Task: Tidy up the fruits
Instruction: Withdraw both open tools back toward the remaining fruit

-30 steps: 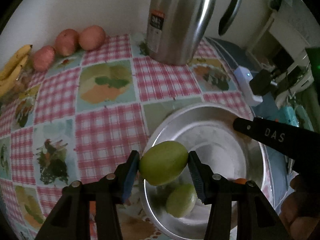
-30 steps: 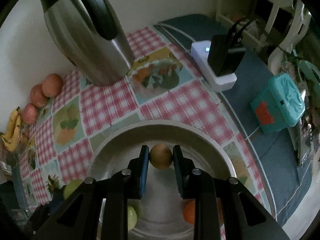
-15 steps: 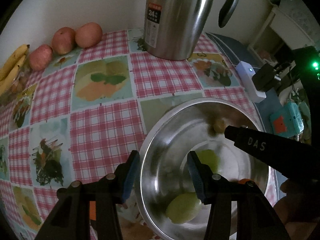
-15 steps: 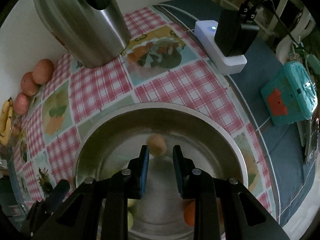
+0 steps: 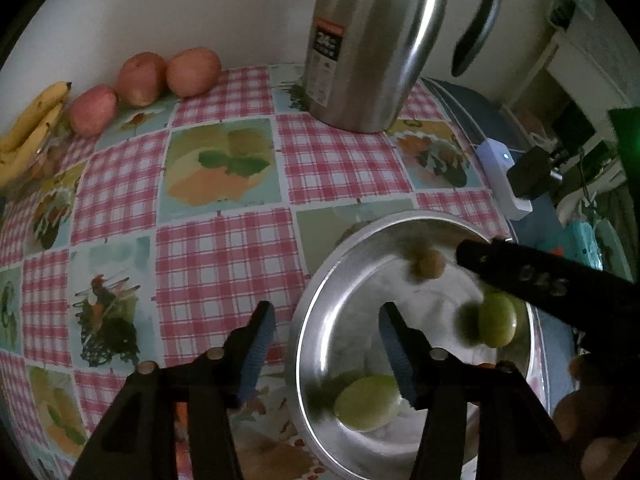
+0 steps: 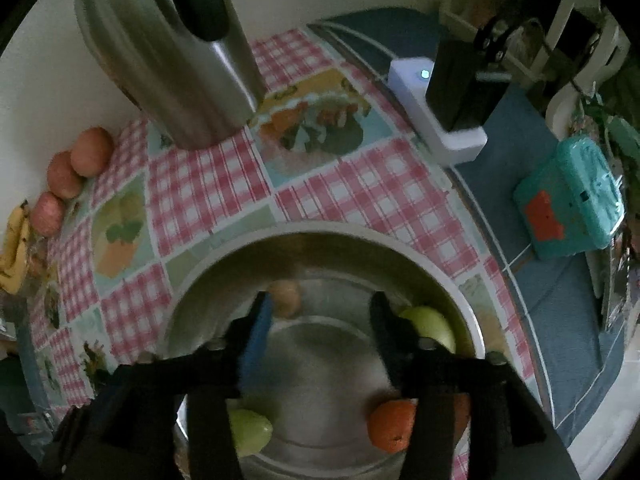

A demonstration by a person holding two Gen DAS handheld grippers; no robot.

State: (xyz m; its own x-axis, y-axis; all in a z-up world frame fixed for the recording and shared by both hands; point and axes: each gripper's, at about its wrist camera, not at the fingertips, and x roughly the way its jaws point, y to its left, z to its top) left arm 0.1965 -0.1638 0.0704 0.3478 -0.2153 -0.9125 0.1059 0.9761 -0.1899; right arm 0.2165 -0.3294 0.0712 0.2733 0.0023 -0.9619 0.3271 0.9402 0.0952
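Observation:
A steel bowl (image 5: 312, 312) (image 6: 200, 280) holds two green fruits (image 5: 368, 402) (image 5: 496, 320), a small brown fruit (image 5: 428, 266) (image 6: 286, 300) and an orange (image 6: 390, 424). My left gripper (image 5: 326, 344) hovers over the bowl's left rim, its jaws opening with nothing between them. My right gripper (image 6: 318, 328) hangs over the bowl's middle, jaws opening and empty; the brown fruit lies beyond its left finger. Three red apples (image 5: 142, 80) and bananas (image 5: 28, 128) lie by the wall at the far left.
A tall steel thermos jug (image 5: 372, 40) stands behind the bowl on the checked tablecloth (image 5: 224, 264). A white power strip with a black plug (image 6: 440, 120) and a teal box (image 6: 568, 208) sit on the blue surface to the right.
Both grippers have let go: the left dropped its green fruit into the bowl, the right released the brown fruit. Both pairs of jaws now stand wider, and the fruits have rolled apart.

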